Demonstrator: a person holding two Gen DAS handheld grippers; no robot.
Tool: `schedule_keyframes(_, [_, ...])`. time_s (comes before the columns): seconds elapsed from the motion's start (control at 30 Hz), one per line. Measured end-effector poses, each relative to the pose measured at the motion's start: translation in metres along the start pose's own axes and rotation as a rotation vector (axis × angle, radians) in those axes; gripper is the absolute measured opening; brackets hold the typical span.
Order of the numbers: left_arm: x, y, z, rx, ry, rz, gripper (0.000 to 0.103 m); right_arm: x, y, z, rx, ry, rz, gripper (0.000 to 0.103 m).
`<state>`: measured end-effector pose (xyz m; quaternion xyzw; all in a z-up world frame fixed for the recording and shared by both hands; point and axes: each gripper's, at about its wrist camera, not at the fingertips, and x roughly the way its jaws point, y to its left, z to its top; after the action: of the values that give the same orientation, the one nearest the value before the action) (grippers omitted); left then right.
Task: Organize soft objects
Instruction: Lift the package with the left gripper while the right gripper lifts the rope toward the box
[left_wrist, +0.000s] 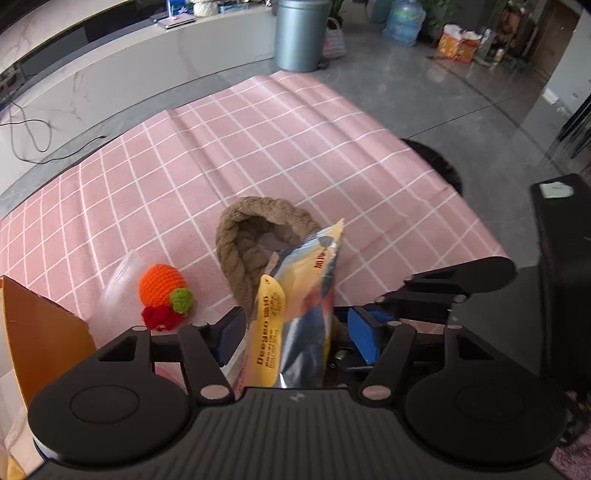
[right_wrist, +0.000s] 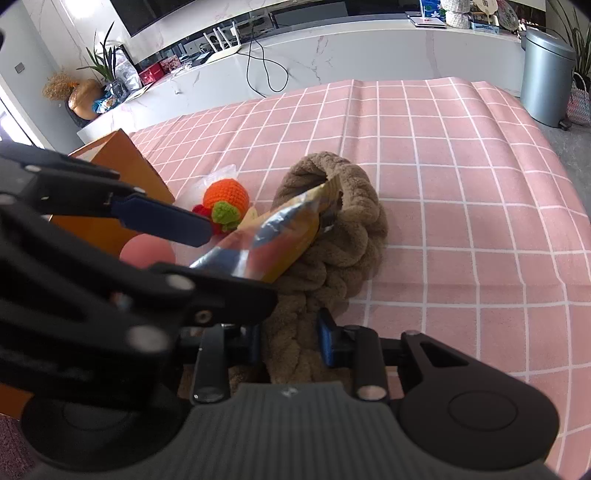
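Note:
A brown plush braid (right_wrist: 332, 229) lies coiled on the pink checked cloth (right_wrist: 461, 184). My right gripper (right_wrist: 291, 343) is shut on the braid's near end, with a blue pad pressed on each side. A yellow and blue snack packet (left_wrist: 299, 314) stands between the wide jaws of my left gripper (left_wrist: 297, 338) and leans on the braid (left_wrist: 236, 251). Neither pad touches the packet. In the right wrist view the packet (right_wrist: 266, 243) slants up to the braid's loop, below one blue left finger (right_wrist: 162, 218). An orange crochet fruit (left_wrist: 160, 290) with green and red bits sits to the left.
An orange cardboard box (left_wrist: 40, 332) stands at the left, with a clear plastic bag (left_wrist: 118, 284) beside it. A pink ball (right_wrist: 147, 251) shows near the box. A black object (left_wrist: 561, 240) stands at the right. A grey bin (left_wrist: 301, 33) stands on the floor beyond the cloth.

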<state>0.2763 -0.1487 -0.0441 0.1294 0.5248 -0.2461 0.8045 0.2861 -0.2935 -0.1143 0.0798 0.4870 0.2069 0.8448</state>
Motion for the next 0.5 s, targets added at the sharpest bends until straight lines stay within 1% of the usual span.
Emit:
schedule_keyframes(0.03, [0.004, 0.0, 0.001, -0.005, 0.013, 0.015, 0.074, 0.001, -0.002, 0.001, 0.004, 0.002, 0.002, 0.029])
schedule_keyframes(0.13, [0.009, -0.002, 0.002, -0.002, 0.02, 0.055, 0.072, 0.002, -0.004, 0.0, 0.013, 0.01, 0.0, 0.03])
schedule_keyframes(0.2, [0.01, -0.002, 0.0, 0.006, 0.022, 0.051, 0.059, 0.002, -0.004, 0.0, 0.011, 0.013, -0.004, 0.034])
schedule_keyframes(0.23, [0.009, -0.003, -0.001, 0.017, 0.018, 0.057, 0.058, 0.003, -0.003, 0.0, 0.008, 0.016, -0.007, 0.039])
schedule_keyframes(0.3, [0.005, -0.005, -0.004, 0.045, 0.011, 0.072, 0.049, 0.003, -0.001, 0.0, -0.001, 0.017, -0.015, 0.041])
schedule_keyframes(0.4, [-0.001, -0.006, -0.006, 0.073, -0.001, 0.099, 0.039, 0.003, 0.001, 0.0, -0.012, 0.017, -0.018, 0.043])
schedule_keyframes(0.5, [-0.006, -0.004, -0.007, 0.085, -0.01, 0.125, 0.038, 0.003, 0.002, 0.0, -0.018, 0.013, -0.02, 0.05])
